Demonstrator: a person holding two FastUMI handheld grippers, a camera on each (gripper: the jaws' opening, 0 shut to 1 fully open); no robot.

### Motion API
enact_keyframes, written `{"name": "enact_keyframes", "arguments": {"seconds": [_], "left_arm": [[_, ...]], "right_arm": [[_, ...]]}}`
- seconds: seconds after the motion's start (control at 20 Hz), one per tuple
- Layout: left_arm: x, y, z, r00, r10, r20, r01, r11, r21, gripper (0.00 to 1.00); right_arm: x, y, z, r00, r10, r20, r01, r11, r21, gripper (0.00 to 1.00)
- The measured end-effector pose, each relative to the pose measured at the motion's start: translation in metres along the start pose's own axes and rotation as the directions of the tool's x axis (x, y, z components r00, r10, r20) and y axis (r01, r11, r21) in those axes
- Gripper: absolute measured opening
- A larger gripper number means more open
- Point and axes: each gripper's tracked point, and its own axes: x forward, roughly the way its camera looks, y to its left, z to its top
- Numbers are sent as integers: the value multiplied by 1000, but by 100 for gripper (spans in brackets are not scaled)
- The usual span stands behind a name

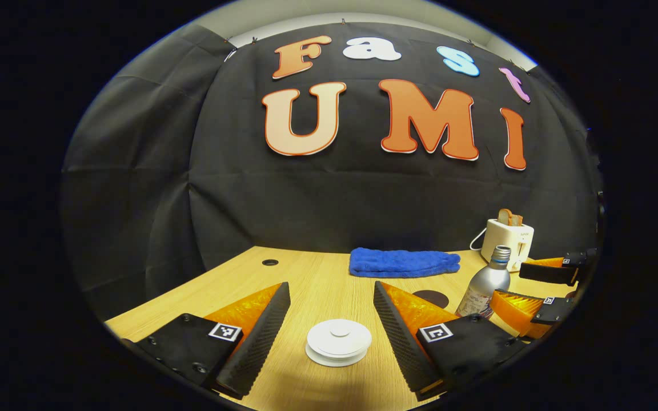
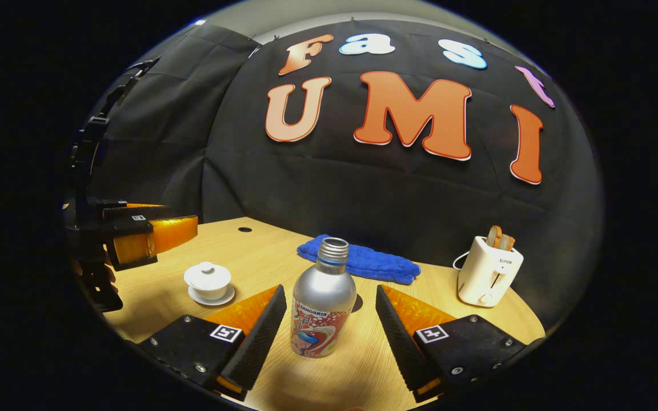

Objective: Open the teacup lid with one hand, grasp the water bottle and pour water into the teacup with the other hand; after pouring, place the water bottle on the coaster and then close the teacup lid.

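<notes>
A pale wood worktop (image 2: 363,354) fills the booth floor of both views, backed by a creased black cloth wall, with a strip of lighter wall above it. A round cable hole (image 1: 270,262) sits near the worktop's far left corner, and a folded blue towel (image 1: 403,263) lies along the far edge. Toward the far right corner a white toaster (image 2: 489,278) stands with bread slices in its slots. The left gripper (image 1: 332,334) hangs spread wide over the white lidded teacup (image 1: 338,341), near the front edge, its fingers clear of the lid on both sides; in the right gripper view the cup rests on a saucer. The right gripper (image 2: 329,331) is likewise spread, with the silver water bottle (image 2: 322,308) upright between its fingers but touched by neither; the bottle has no cap. The dark coaster (image 1: 432,297) lies just behind the bottle, partly hidden by a finger. The bottle's label is too small to make out.
</notes>
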Motion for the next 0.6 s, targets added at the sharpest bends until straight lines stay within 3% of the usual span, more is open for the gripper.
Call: {"name": "enact_keyframes", "arguments": {"seconds": [0.2, 0.45, 0.6], "left_arm": [[15, -13, -25, 997, -54, -47, 53, 998, -14, 97], [35, -13, -52, 993, -42, -112, 45, 999, 27, 99], [44, -12, -66, 989, -20, -144, 28, 998, 60, 91]], "right_arm": [[9, 0, -15, 999, 1, -33, -1, 1000, 1, 95], [19, 5, -27, 997, 28, -67, -27, 1000, 14, 95], [26, 7, -33, 995, 47, -83, -46, 999, 21, 95]]}}
